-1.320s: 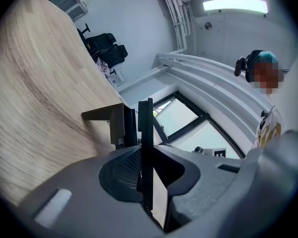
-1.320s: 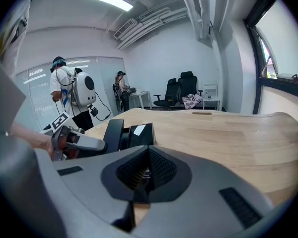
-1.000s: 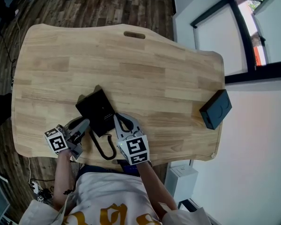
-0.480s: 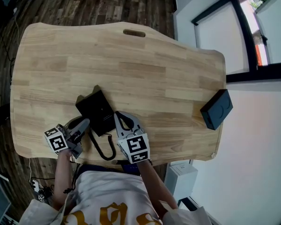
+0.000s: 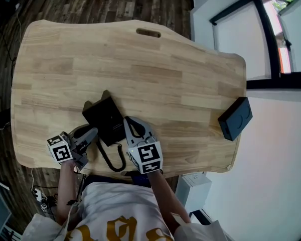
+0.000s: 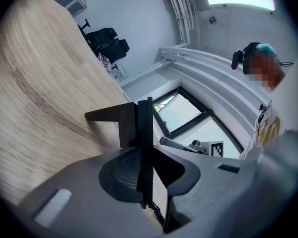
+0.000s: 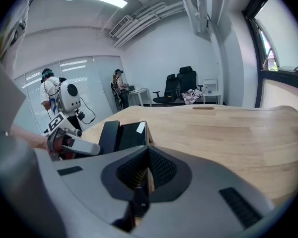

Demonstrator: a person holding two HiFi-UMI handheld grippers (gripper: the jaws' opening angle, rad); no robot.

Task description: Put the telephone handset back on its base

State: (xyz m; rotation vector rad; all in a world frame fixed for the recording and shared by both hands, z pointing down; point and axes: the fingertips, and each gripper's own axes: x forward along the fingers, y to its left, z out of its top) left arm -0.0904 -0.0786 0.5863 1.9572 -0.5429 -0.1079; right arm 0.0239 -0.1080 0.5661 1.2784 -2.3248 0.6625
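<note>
The black telephone lies near the front of the wooden table. Its handset rests along the left side of the base, and the cord loops toward the table's front edge. My left gripper is at the phone's near left end, shut on a thin black edge that looks like the handset's end. My right gripper sits by the phone's near right corner with its jaws together. Something dark shows low between them, and I cannot tell what it is.
A dark box sits at the table's right edge. A slot handle is cut near the far edge. Beyond the table stand office chairs, a white robot and people.
</note>
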